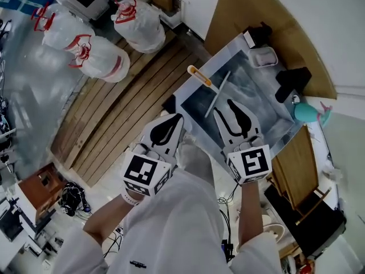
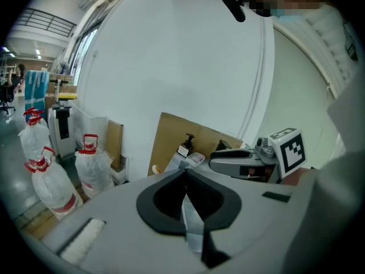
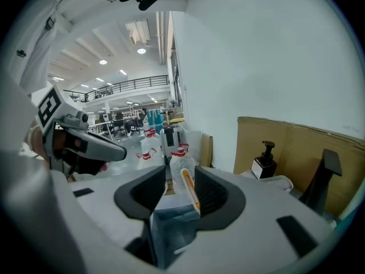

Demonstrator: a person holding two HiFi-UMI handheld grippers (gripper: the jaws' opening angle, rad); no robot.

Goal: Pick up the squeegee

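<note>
**Right gripper lined up on the squeegee, before any grip**

The orange-handled squeegee with a long pale blade (image 1: 201, 76) lies flat on the grey-blue sheet covering the tabletop (image 1: 259, 104). It sits toward the table's far-left part, apart from everything else there. Its handle points outward and is free to be taken. In the right gripper view the handle (image 3: 190, 192) shows through the gap between the jaws but beyond them, so nothing has been gripped yet.

The right gripper (image 1: 235, 120) hangs over the sheet just short of the blade. Its jaws are spread and nothing is between the pads. This looks like an approach posture, wide enough to pass round the handle. The left gripper (image 1: 166, 129) hangs at the table's near edge, off to the side, with its jaws closed together on nothing. It seems to be kept clear of the work.

Containers:
- A small white shallow tub (image 1: 263, 56) stands at the far end of the table. What it holds cannot be made out.
- Beside the tub, a dark pump bottle with a white label (image 1: 254, 36) stands upright against the leaning brown cardboard sheet (image 1: 245, 7).
- Three white plastic sacks with red handles (image 1: 94, 56) sit on the floor by the slatted wooden pallet (image 1: 122, 104). They are tied shut, so their contents are hidden.
</note>
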